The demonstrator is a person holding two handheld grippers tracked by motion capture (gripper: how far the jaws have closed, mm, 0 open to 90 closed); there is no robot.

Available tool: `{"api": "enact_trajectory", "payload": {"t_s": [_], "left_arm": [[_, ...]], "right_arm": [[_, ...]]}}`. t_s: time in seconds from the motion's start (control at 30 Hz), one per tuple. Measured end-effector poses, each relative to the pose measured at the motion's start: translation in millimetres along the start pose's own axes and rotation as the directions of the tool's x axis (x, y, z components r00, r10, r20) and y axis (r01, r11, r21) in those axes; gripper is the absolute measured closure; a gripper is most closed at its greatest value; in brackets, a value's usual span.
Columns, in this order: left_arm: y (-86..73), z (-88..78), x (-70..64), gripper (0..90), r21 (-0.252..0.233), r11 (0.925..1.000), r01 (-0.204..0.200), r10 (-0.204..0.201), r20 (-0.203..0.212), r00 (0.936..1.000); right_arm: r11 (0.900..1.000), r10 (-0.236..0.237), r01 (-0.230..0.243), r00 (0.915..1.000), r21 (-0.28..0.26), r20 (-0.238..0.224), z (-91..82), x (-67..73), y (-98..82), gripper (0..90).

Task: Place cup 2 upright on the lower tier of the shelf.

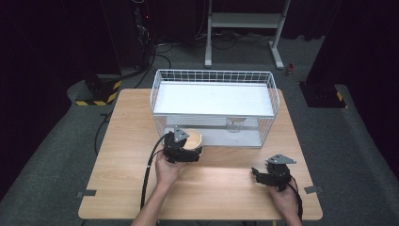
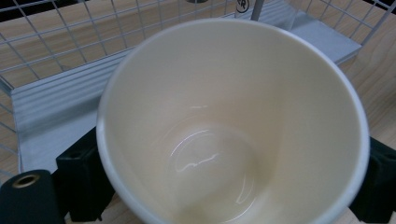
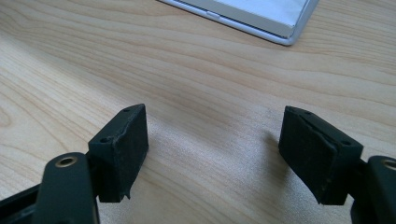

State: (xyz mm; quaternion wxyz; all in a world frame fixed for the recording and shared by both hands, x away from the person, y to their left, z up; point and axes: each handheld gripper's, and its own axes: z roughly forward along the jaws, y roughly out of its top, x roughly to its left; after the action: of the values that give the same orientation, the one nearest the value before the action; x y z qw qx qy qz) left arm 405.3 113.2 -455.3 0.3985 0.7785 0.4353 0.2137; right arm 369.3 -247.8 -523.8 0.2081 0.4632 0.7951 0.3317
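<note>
- High view: my left tool [image 1: 190, 149] grips the paper cup [image 1: 194, 138] upright at the wire basket [image 1: 214, 75]'s near edge, likely for lifting in; the right tool [image 1: 263, 176] rests apart on the surface [image 1: 127, 141].
- Left gripper view: the cup's [image 2: 224, 130] mouth faces the camera, its long axis vertical, pads [image 2: 81, 177] clamping both walls.
- Right gripper view: right tool [image 3: 212, 154] open, nothing between its jaws.

Left gripper [image 1: 188, 149] just in front of the wire basket [image 1: 214, 75], jaws closed on a paper cup [image 2: 233, 121], left hand [image 1: 168, 168] beneath. Right gripper [image 1: 263, 175] nearer the person than the basket, jaws apart, empty, low over the tabletop
</note>
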Motion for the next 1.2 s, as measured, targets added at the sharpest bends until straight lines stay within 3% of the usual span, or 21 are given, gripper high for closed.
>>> {"api": "enact_trajectory", "payload": {"t_s": [0.13, 0.3, 0.53, 0.7, 1.2], "left_arm": [[3.5, 5.3, 2.1, 9.1, -0.005, 1.0000, 0.001, -0.001, -0.031, 0.9995], [4.1, 13.4, 8.0, 9.1, -0.018, 0.9981, 0.058, -0.059, -0.036, 0.9976], [0.9, 28.2, 14.6, 9.1, 0.022, 0.9975, 0.068, -0.066, -0.065, 0.9957], [1.1, 31.5, 16.6, 9.2, 0.007, 0.9967, 0.081, -0.081, -0.073, 0.9941], [-0.3, 41.4, 19.6, 9.0, -0.029, 0.9983, 0.051, -0.053, -0.089, 0.9947]], "right_arm": [[1.000, -0.001, 0.001, 1.0000, 0.000, 0.000, 0.0, -0.1, 0.0, 23.9], [1.000, 0.001, -0.001, 1.0000, 0.001, -0.001, -0.2, 0.0, 0.0, 23.8], [1.000, 0.000, 0.000, 1.0000, 0.001, 0.000, -0.1, 0.0, 0.0, 23.8], [1.000, 0.000, 0.000, 1.0000, 0.000, -0.001, 0.0, 0.0, 0.0, 23.8], [1.000, 0.001, -0.001, 1.0000, 0.001, 0.000, 0.0, 0.0, 0.0, 23.8]]}}
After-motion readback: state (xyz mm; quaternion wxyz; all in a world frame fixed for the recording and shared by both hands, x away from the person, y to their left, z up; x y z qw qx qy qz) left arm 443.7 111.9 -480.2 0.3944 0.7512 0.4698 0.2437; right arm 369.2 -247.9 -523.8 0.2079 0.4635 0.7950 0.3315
